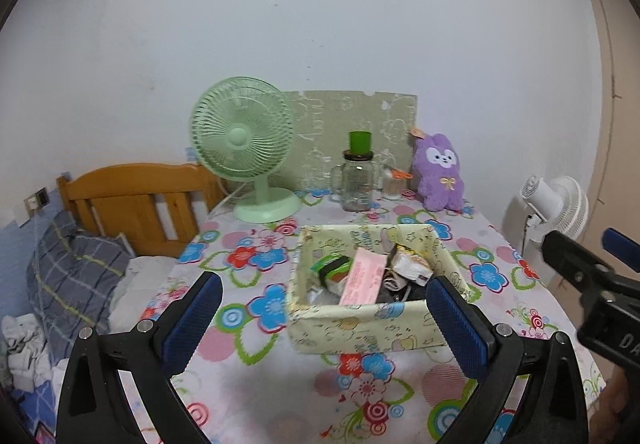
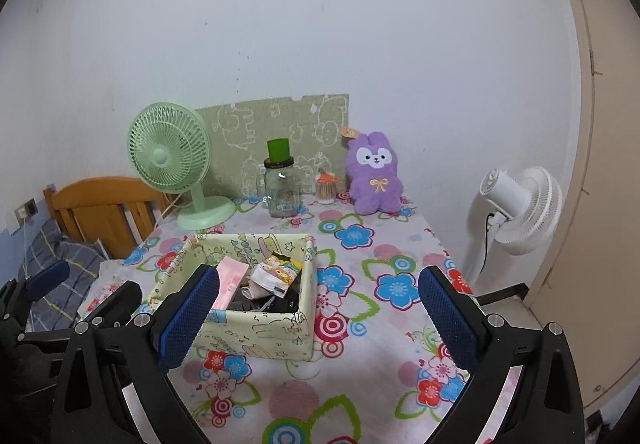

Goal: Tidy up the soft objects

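A purple plush rabbit (image 1: 439,171) sits upright at the back of the flowered table, against the wall; it also shows in the right wrist view (image 2: 375,173). A pale green fabric storage box (image 1: 372,320) stands mid-table holding a pink packet (image 1: 362,282), tissue packs and dark items; it also shows in the right wrist view (image 2: 256,328). My left gripper (image 1: 324,318) is open and empty, hovering just in front of the box. My right gripper (image 2: 318,312) is open and empty, to the right of the box.
A green desk fan (image 1: 244,147), a glass jar with a green cup on top (image 1: 357,179) and a small cotton-swab jar (image 2: 326,187) stand at the back. A white floor fan (image 2: 520,207) is right of the table. A wooden bed headboard (image 1: 136,199) is on the left.
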Demonstrator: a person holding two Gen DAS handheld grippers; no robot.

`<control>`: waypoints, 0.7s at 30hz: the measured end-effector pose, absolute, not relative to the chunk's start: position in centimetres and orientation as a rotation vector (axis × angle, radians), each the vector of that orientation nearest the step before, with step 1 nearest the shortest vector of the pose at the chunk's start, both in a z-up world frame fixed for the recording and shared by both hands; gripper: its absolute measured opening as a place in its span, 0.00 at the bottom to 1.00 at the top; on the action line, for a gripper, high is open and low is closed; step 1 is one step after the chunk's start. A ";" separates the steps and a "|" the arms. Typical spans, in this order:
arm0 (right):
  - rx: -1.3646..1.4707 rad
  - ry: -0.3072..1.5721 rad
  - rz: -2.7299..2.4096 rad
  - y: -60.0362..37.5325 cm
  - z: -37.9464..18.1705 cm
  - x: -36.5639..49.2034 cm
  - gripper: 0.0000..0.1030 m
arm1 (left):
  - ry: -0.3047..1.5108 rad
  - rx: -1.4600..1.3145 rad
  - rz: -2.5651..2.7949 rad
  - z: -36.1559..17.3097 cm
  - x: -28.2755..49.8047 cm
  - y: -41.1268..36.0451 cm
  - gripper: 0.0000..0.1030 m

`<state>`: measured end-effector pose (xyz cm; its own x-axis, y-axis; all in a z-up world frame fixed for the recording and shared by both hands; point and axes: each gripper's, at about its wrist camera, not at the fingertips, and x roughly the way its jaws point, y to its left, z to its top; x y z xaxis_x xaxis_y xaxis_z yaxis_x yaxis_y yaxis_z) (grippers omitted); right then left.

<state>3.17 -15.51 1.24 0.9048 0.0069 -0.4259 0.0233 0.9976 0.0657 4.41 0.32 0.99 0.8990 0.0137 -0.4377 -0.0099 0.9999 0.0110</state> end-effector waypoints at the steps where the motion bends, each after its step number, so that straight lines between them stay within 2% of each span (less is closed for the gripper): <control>1: 0.070 0.437 -0.009 -15.6 1.3 2.9 1.00 | 0.445 0.005 0.010 1.1 3.7 0.5 1.00; 21: 0.071 0.405 -0.023 -16.1 1.5 -0.9 1.00 | 0.403 -0.019 -0.004 1.8 0.2 0.7 1.00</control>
<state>-0.94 -16.06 1.48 0.9188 -0.0082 -0.3947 0.0364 0.9973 0.0642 0.18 0.72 1.79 0.9197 -0.0078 -0.3925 0.0004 0.9998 -0.0190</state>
